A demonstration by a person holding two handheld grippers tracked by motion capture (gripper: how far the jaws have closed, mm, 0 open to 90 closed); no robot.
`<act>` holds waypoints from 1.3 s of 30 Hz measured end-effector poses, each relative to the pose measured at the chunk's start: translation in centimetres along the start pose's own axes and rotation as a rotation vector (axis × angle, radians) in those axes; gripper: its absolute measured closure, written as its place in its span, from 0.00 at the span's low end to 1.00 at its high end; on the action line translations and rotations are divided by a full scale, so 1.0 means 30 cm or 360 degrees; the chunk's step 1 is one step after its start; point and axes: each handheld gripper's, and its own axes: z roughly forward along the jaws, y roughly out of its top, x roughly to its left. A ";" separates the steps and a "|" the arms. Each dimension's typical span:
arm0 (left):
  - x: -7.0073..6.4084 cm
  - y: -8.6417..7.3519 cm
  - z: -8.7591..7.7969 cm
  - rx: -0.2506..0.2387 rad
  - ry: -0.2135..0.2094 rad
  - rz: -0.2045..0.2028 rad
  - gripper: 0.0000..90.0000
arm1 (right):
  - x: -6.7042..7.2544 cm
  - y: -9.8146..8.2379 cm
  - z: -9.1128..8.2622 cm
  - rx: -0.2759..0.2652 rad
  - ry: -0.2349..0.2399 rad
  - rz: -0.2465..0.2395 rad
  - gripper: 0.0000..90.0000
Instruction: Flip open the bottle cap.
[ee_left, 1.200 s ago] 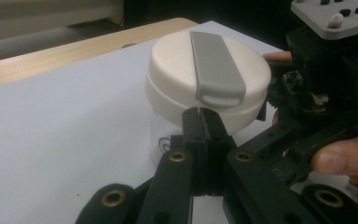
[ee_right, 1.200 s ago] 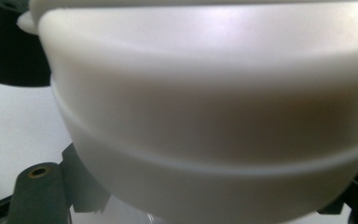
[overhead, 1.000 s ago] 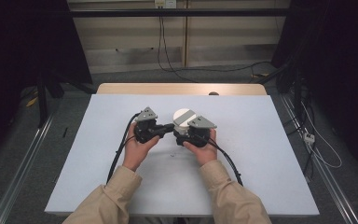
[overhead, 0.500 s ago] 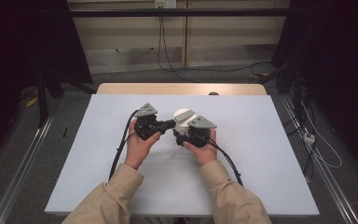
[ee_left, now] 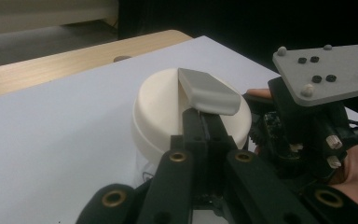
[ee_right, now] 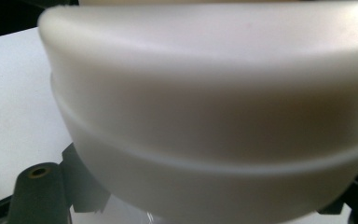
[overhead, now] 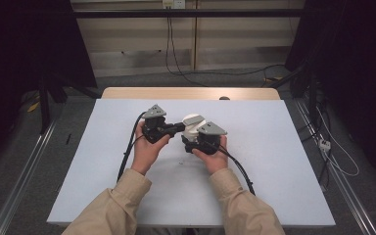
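A white round container (overhead: 191,122) is held just above the table between both grippers. Its lid carries a grey wedge-shaped flap (ee_left: 209,91) that stands up from the top of the white container (ee_left: 161,109). My left gripper (overhead: 180,128) comes in from the left, and its jaws, pressed close together, meet the flap from below (ee_left: 204,120). My right gripper (overhead: 194,137) grips the container from the near side. In the right gripper view the container's wall (ee_right: 205,107) sits close up, with a finger (ee_right: 37,186) at each lower corner.
The pale table top (overhead: 274,161) has a wooden strip (overhead: 191,93) along its far edge. Black cables (overhead: 127,156) trail from both grippers toward the person. The right gripper's grey plate (ee_left: 326,70) stands just right of the container in the left gripper view.
The left gripper has edged slightly away from the person. The container and the right gripper have barely moved, and both grips are unchanged.
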 end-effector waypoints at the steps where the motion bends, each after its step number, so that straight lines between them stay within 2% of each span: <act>1: -0.001 0.002 0.002 0.0002 0.0002 0.0002 1.00 | 0.000 0.000 0.000 0.0000 0.0000 0.0000 0.21; 7: -0.006 0.019 0.011 0.0006 -0.0001 0.0015 1.00 | 0.001 0.000 0.000 0.0000 0.0001 -0.0003 0.21; 39: -0.002 0.068 0.030 -0.0010 -0.0005 0.0001 1.00 | 0.002 0.000 0.000 0.0003 0.0000 -0.0012 0.21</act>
